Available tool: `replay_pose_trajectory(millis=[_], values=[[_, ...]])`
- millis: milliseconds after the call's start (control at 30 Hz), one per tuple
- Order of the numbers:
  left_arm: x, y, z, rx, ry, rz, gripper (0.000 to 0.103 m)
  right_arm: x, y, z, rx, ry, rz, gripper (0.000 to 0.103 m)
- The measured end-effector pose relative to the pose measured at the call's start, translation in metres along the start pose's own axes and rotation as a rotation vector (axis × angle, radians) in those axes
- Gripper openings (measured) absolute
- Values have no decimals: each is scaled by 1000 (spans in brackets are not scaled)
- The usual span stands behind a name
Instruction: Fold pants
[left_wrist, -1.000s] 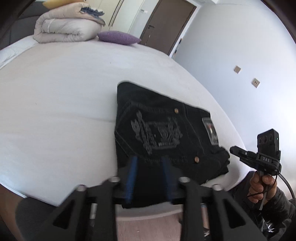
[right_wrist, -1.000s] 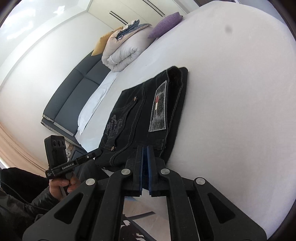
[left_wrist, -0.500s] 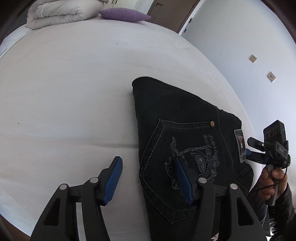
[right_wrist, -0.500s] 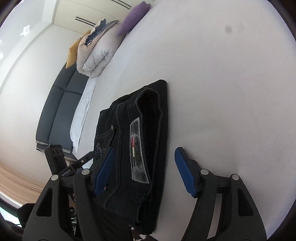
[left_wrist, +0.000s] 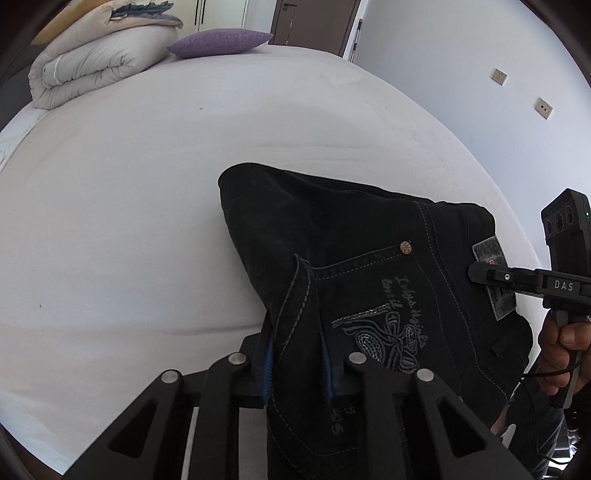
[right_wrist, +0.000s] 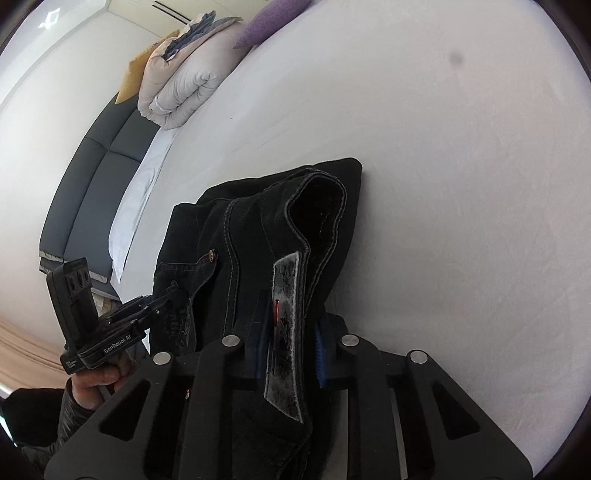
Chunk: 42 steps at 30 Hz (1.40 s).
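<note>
Folded black jeans (left_wrist: 354, 251) with an embroidered back pocket and a grey waist patch lie at the near edge of a white bed (left_wrist: 147, 184). My left gripper (left_wrist: 297, 363) is shut on the pocket side of the jeans, with cloth bunched between its blue pads. My right gripper (right_wrist: 290, 345) is shut on the waistband by the grey patch (right_wrist: 284, 332), and the jeans (right_wrist: 229, 243) are lifted at that edge. Each gripper shows in the other's view, the right one (left_wrist: 517, 277) and the left one (right_wrist: 140, 310).
A rolled beige duvet (left_wrist: 99, 70) and a purple pillow (left_wrist: 221, 42) lie at the far end of the bed. A dark sofa (right_wrist: 88, 192) stands beyond the bed's side. A wall with sockets (left_wrist: 543, 107) and a brown door (left_wrist: 314, 22) lie behind.
Both grippers were open half a second ago, straddling the near edge of the jeans. Both have now closed on the cloth, and the edge has bunched and risen slightly.
</note>
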<state>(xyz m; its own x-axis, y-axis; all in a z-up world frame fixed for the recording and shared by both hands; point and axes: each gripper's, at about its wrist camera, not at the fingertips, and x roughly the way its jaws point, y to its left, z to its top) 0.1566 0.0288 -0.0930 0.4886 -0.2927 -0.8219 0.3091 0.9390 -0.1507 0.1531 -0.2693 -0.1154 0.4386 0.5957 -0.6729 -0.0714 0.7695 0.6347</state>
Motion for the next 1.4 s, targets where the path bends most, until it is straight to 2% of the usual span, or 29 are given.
replay_pose_trajectory(millis=[200,367,567,700,867,967,1067,1200,1267,1300,1333,1400], values=[[-22,-11,26,24,-73,13,20,-27,13,7,-52,-35,12,16],[-16,-29,61,66,-110,17,20,-53,2,39,-58,-83,7,16],[11,-41,102,102,-120,11,20,-72,-25,88,-60,-107,-28,16],[45,-43,116,95,-90,1,20,-70,-55,115,-36,-104,-42,16],[80,-39,114,59,-53,5,21,-43,-101,125,33,-65,-67,17],[85,-42,106,56,-61,18,25,-38,-124,119,87,-72,-11,18],[83,-43,102,43,-74,22,27,-39,-131,114,89,-86,3,19],[64,-46,95,37,-113,53,31,-45,-115,110,62,-104,-54,29],[47,-45,94,36,-151,73,32,-54,-105,101,40,-127,-93,42],[37,-47,90,36,-175,69,38,-60,-95,95,24,-149,-104,53],[26,-49,86,37,-199,71,43,-67,-86,88,5,-174,-110,53],[4,-56,77,54,-258,107,62,-82,-68,72,-38,-209,-130,53]])
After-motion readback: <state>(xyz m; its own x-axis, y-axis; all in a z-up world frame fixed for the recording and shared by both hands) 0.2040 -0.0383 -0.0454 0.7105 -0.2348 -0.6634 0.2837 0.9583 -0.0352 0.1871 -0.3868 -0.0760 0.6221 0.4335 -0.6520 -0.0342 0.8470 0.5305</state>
